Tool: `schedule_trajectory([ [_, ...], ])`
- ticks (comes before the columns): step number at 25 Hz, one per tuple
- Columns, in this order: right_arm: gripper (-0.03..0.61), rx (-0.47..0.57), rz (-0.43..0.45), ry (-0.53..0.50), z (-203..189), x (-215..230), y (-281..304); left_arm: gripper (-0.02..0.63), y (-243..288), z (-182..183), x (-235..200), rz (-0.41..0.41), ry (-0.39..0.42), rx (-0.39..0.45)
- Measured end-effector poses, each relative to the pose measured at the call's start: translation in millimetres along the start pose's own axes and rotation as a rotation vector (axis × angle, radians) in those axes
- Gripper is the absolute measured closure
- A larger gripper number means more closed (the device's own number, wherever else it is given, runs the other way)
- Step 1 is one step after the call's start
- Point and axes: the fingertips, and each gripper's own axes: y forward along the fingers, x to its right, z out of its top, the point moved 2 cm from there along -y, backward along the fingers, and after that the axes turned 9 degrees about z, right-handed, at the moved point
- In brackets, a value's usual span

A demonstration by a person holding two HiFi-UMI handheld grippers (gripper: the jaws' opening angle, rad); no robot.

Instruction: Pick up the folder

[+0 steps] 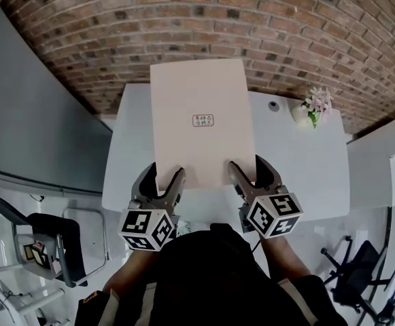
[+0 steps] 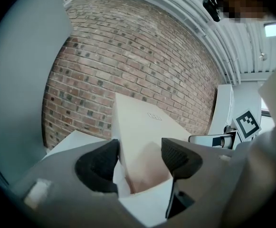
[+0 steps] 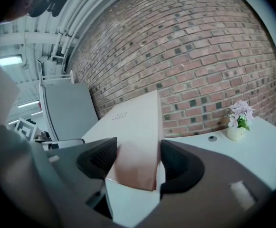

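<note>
Left tool [image 1: 163,180] grips the near left corner of the folder [image 1: 200,87]; right tool [image 1: 247,168] grips the near right corner. Both sets of jaws stand wide, and the folder's thick edge fills the gap between them. The pale pink folder runs straight out ahead of both tools, held clear of the white tabletop [image 1: 306,175] below. A small label [image 1: 202,120] sits mid-cover, facing up. A flower vase [image 1: 314,109] stands on the tabletop ahead and to the right of the right tool. A brick wall [image 1: 183,19] stands beyond.
</note>
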Motion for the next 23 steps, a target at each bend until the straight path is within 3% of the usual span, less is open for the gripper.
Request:
schedule_trajectory([
  [8,0.287,0.027,-0.008,-0.006,-14,-42,-5,0.319,-36,1,-24,-0.005,0.008,0.023],
  [23,0.287,0.041,-0.021,-0.002,-26,-64,1,0.319,-51,-2,-46,-0.004,0.000,0.028],
])
